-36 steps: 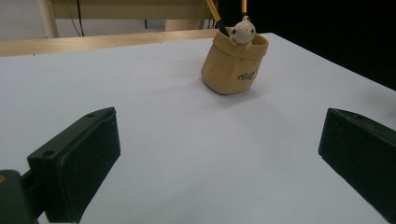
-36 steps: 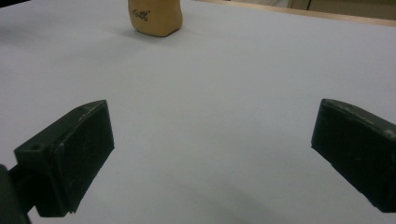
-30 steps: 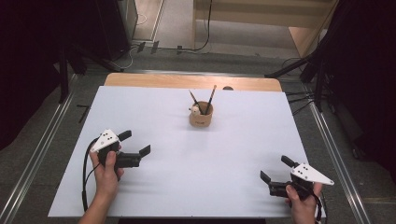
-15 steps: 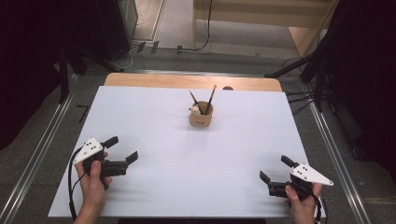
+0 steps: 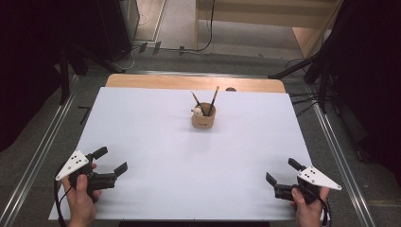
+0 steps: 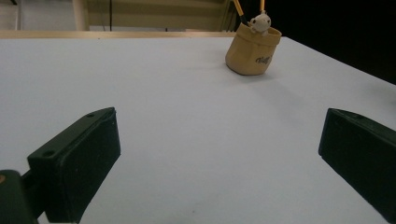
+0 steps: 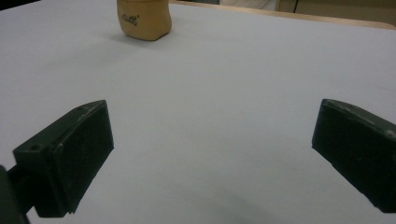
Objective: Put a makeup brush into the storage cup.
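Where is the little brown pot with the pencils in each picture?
High view: the brown pot stands in the middle of the table's far half, two pencils sticking up.
Left gripper view: the pot is at the top, right of centre, a small white figure at its rim.
Right gripper view: the pot is at the top, left of centre, its top cut off.
Shared landmark: the white table.

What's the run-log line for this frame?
left tongs: open, near left edge | right tongs: open, near right edge | pen pot: upright, mid-table, untouched, two pencils inside
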Motion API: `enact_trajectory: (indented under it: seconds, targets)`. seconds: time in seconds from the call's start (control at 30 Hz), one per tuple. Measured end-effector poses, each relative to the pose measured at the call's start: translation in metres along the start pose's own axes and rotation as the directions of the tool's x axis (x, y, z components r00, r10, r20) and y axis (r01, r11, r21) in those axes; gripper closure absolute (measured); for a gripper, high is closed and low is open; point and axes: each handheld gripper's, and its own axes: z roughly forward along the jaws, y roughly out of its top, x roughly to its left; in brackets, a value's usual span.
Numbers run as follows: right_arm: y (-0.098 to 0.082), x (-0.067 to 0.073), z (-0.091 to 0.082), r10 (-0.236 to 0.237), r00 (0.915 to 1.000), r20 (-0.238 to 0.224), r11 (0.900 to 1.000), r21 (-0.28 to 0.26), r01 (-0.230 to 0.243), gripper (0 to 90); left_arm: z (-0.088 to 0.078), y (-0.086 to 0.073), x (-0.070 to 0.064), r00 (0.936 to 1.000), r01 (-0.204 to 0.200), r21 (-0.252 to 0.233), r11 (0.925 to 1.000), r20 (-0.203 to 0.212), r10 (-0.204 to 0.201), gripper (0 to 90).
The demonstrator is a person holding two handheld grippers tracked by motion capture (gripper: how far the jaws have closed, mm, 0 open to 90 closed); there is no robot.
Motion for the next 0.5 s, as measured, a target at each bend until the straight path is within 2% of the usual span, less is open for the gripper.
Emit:
enact_trajectory:
  seconds: [0.23,0.33,0.5]
  targets:
    - [-0.0003,0.001,-0.0006,0.01,0.9999,0.01,1.0,-0.001,-0.01,0.0,-0.0022,-0.0016,0.0078,0.9997,0.024,-0.006,0.9997,-0.007,-0.024,0.0]
    - [0.0006,0.0026,-0.0012,0.022,0.9997,-0.005,1.0,-0.021,-0.022,0.0,-0.0029,-0.0015,0.0079,0.9998,0.021,-0.006,0.9998,-0.005,-0.021,0.0]
    - [0.0019,0.0035,-0.0016,0.033,0.9995,-0.002,0.999,-0.028,-0.033,0.0,-0.0007,-0.0023,0.0065,0.9999,0.017,0.001,0.9999,0.0,-0.017,0.0]
